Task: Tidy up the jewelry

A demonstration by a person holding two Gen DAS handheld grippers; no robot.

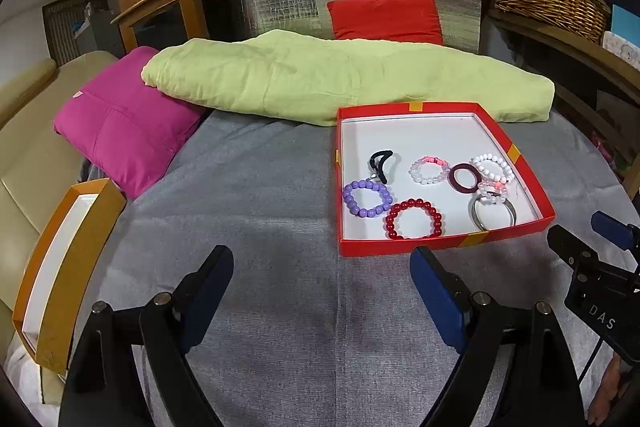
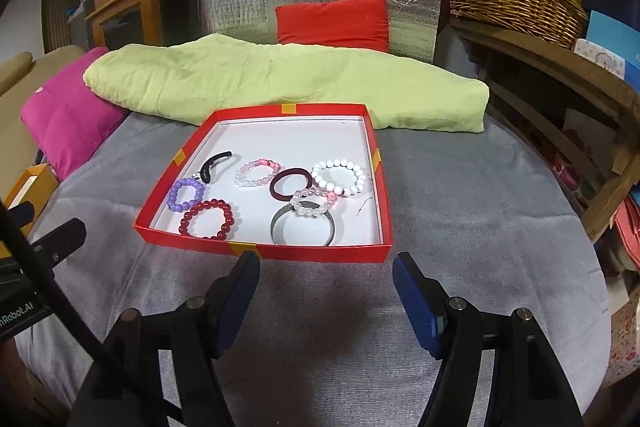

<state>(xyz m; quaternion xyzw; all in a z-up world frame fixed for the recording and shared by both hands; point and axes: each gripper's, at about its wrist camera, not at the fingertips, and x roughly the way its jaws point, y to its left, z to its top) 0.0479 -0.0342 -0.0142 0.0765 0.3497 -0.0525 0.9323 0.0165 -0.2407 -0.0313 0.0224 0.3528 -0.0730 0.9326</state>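
Before the red tray [image 2: 320, 253], left tool [image 1: 322, 263] and right tool [image 2: 326, 267] hover spread, empty.

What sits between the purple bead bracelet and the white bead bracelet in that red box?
In the right wrist view, between the purple bead bracelet and the white bead bracelet lie a pale pink bead bracelet and a dark maroon ring.

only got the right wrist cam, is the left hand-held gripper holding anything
Observer: No. The left hand-held gripper is open above the grey cloth, with nothing between its fingers.
Operator: ok and whats the orange thing at my left edge
Observer: It's an orange box with a white inside, at the cloth's left edge. The part of its inside that shows is bare.
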